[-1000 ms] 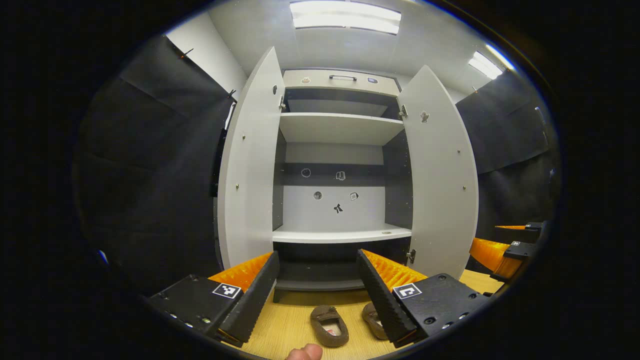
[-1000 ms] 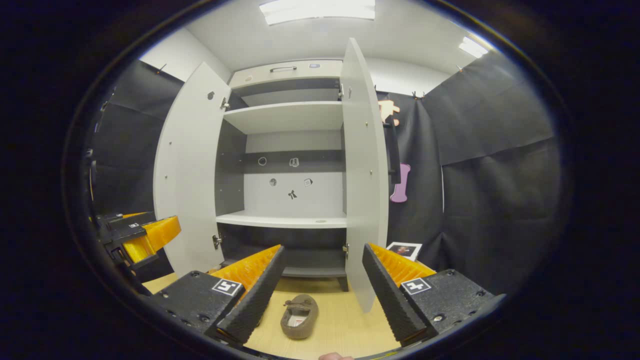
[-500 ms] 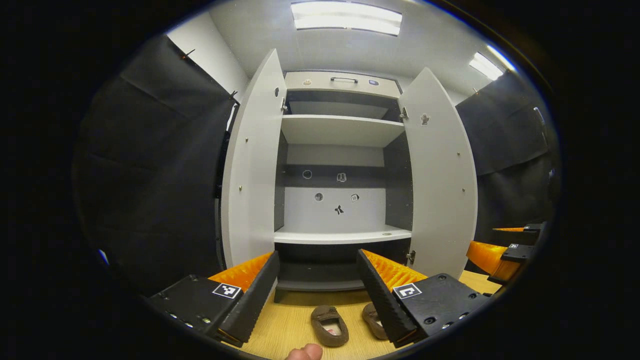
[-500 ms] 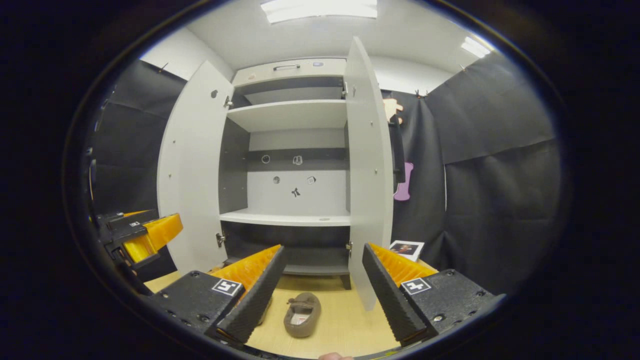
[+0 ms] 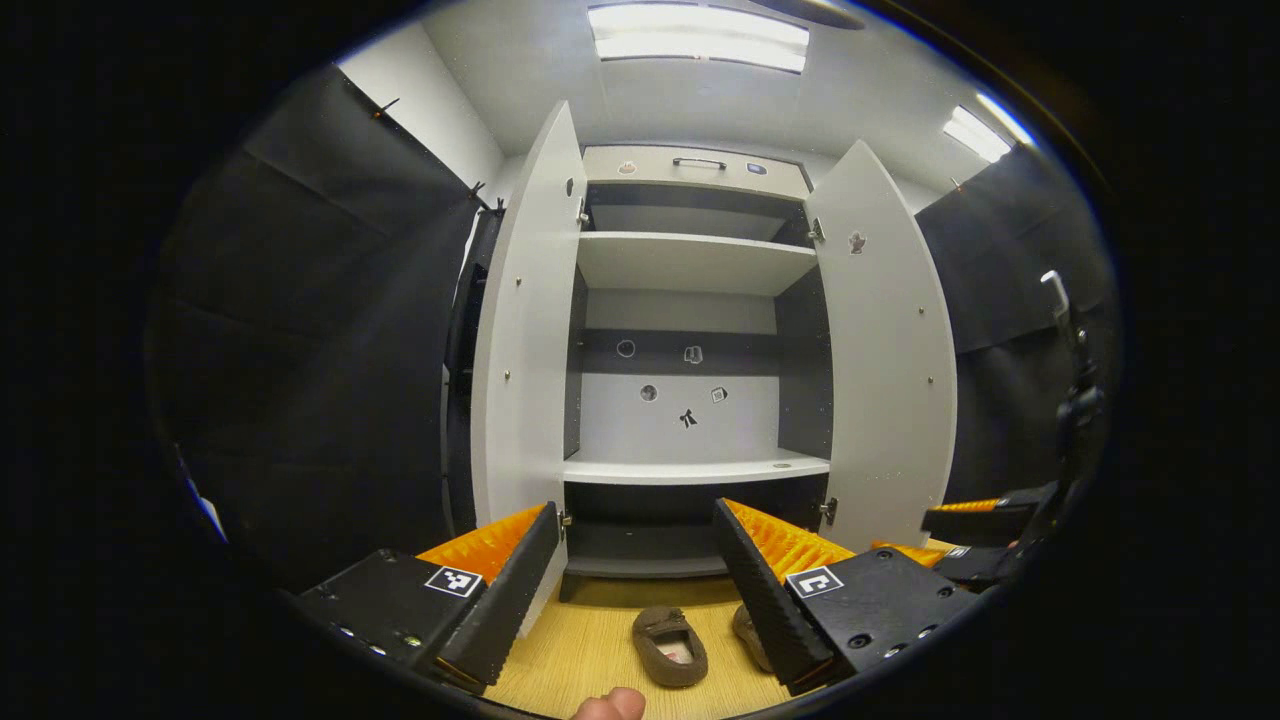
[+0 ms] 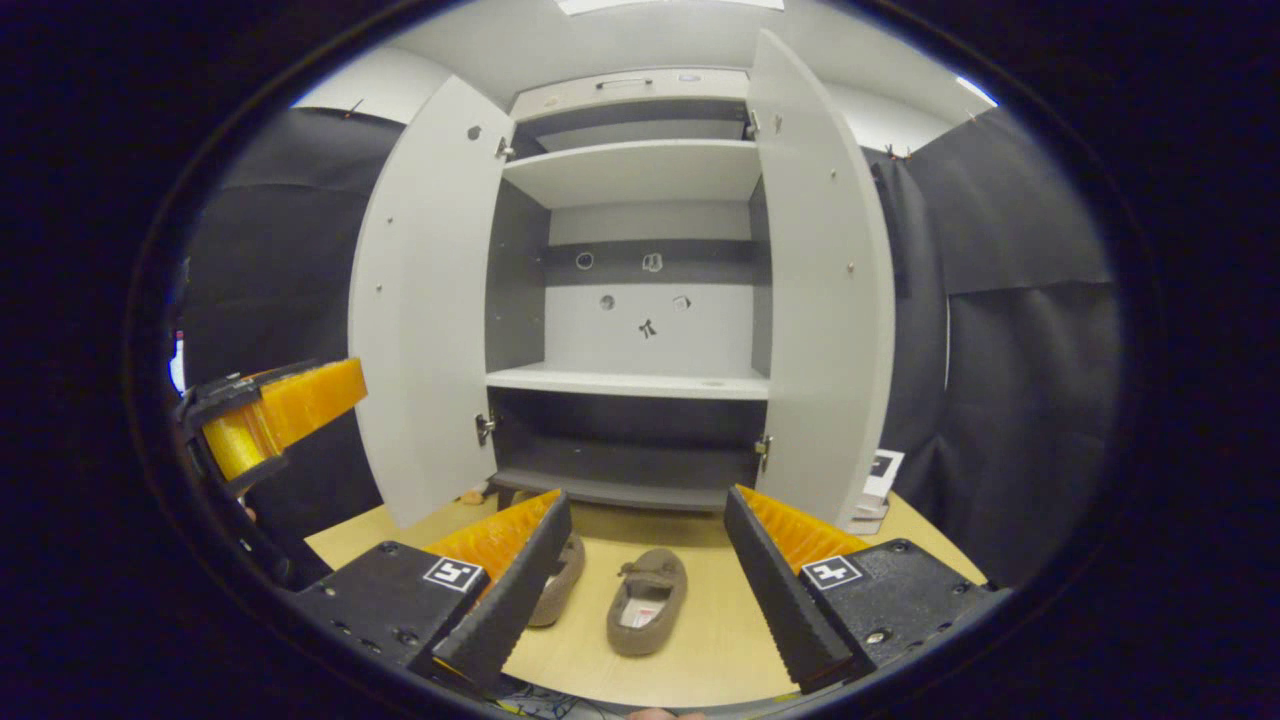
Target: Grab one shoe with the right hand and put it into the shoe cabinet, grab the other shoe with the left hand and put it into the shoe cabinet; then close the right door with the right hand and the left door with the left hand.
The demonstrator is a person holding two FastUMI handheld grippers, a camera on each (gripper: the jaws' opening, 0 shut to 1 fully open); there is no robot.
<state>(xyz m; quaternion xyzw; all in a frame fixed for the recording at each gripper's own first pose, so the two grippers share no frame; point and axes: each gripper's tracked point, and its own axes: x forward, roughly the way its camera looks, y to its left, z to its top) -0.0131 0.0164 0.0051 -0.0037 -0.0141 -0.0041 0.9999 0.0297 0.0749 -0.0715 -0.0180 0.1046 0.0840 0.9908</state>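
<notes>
Two brown slip-on shoes lie side by side on the wooden surface in front of the white shoe cabinet [image 6: 630, 380]. In the right gripper view one shoe [image 6: 648, 600] lies between and beyond my fingers, and the other shoe [image 6: 562, 578] is partly hidden behind the left finger. My right gripper [image 6: 647, 497] is open, above and short of them. In the left gripper view my left gripper [image 5: 634, 512] is open too, with one shoe [image 5: 668, 645] below it and the second shoe [image 5: 748, 632] half hidden. Both the left door [image 5: 520, 350] and the right door [image 5: 885, 350] stand wide open.
The cabinet's middle shelf [image 5: 690, 468] and lower compartment [image 6: 620, 455] are bare. A small stack of cards [image 6: 875, 485] lies right of the cabinet. Black cloth walls close in both sides. The other gripper [image 6: 280, 405] hangs at the left; a thumb [image 5: 610, 705] shows at the bottom edge.
My right gripper has tilted down and moved closer to the shoes, so both now show between its fingers. In the left gripper view the right gripper has sunk lower.
</notes>
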